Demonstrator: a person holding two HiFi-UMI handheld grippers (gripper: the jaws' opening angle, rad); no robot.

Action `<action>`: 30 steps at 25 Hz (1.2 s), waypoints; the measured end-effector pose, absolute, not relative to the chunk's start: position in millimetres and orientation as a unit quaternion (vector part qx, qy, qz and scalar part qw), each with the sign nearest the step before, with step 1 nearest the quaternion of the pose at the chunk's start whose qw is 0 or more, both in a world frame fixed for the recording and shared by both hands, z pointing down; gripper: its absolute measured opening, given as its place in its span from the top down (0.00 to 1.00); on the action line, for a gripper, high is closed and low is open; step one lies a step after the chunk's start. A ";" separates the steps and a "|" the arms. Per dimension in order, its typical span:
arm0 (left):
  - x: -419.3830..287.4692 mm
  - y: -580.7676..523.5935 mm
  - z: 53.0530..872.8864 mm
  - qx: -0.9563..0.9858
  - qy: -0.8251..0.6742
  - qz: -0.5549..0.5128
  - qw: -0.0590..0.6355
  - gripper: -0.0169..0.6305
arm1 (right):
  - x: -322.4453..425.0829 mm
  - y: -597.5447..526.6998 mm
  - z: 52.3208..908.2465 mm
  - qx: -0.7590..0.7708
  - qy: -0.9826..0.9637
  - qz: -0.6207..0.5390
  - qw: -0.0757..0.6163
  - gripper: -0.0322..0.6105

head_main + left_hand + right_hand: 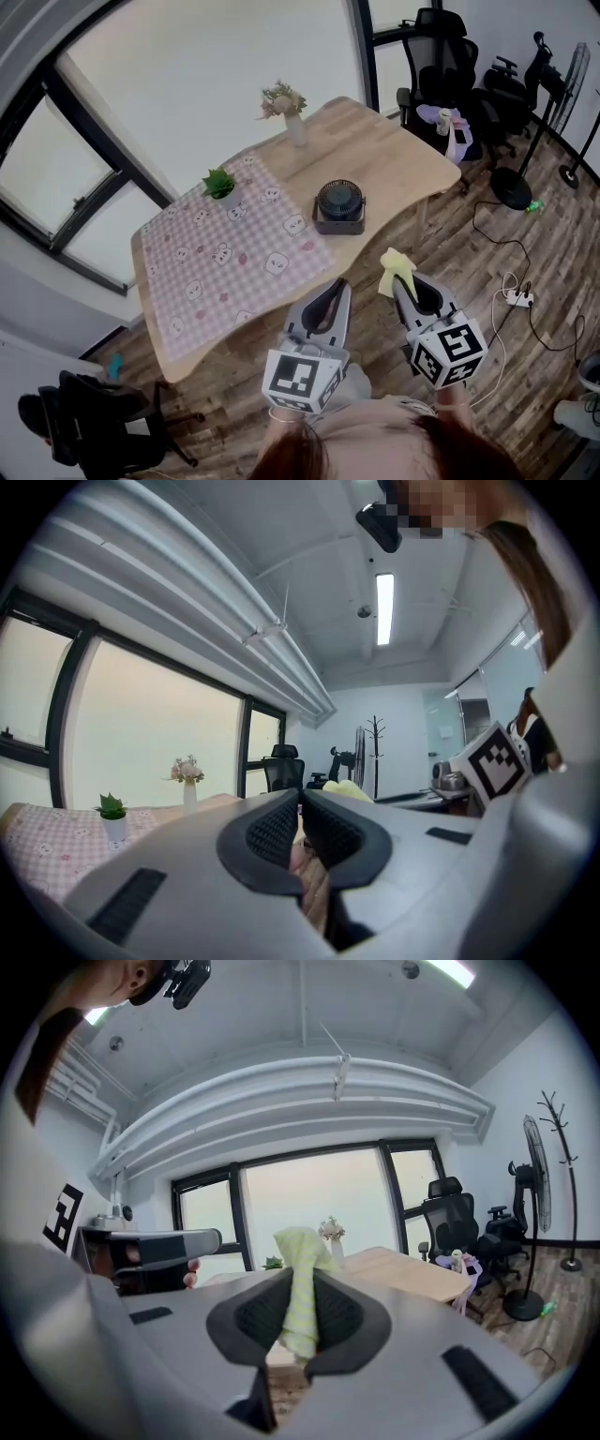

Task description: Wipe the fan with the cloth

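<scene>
A small dark desk fan point(338, 207) stands on the wooden table point(394, 155), at the edge of a pink checked tablecloth point(234, 258). My right gripper point(397, 274) hangs short of the table's near edge, shut on a pale yellow cloth point(395, 269) that sticks up out of its jaws; the same cloth point(300, 1283) shows pinched between the pads in the right gripper view. To its left my left gripper point(342, 283) is shut with nothing in it, jaws together point(300, 810). Both point toward the table at about the same height.
A small green plant point(219, 183) and a white vase of flowers point(287, 108) stand on the table. Office chairs point(448, 66) and standing fans point(562, 89) are at the right, a power strip point(518, 298) with cables lies on the wood floor, and a black chair point(94, 422) stands at the lower left.
</scene>
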State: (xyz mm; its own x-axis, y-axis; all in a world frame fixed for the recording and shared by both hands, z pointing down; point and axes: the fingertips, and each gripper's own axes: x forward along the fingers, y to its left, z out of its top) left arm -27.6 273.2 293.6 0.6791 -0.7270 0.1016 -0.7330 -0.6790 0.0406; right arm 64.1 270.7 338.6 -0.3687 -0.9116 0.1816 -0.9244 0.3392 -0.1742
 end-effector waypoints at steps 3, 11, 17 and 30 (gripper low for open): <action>-41.3 246.5 294.4 0.915 -0.399 0.034 0.048 0.95 | 55.0 247.8 338.3 0.566 -0.814 0.123 0.035 0.87; -66.2 186.3 294.1 0.918 -0.393 0.020 0.057 0.95 | 36.3 194.2 338.6 0.577 -0.806 0.120 0.052 0.87; -75.8 147.3 298.5 0.922 -0.381 0.016 0.064 0.95 | 23.7 158.8 341.2 0.584 -0.800 0.120 0.063 0.87; -61.1 105.3 318.2 0.934 -0.347 0.020 0.080 0.95 | 19.7 123.6 341.5 0.592 -0.794 0.113 0.079 0.87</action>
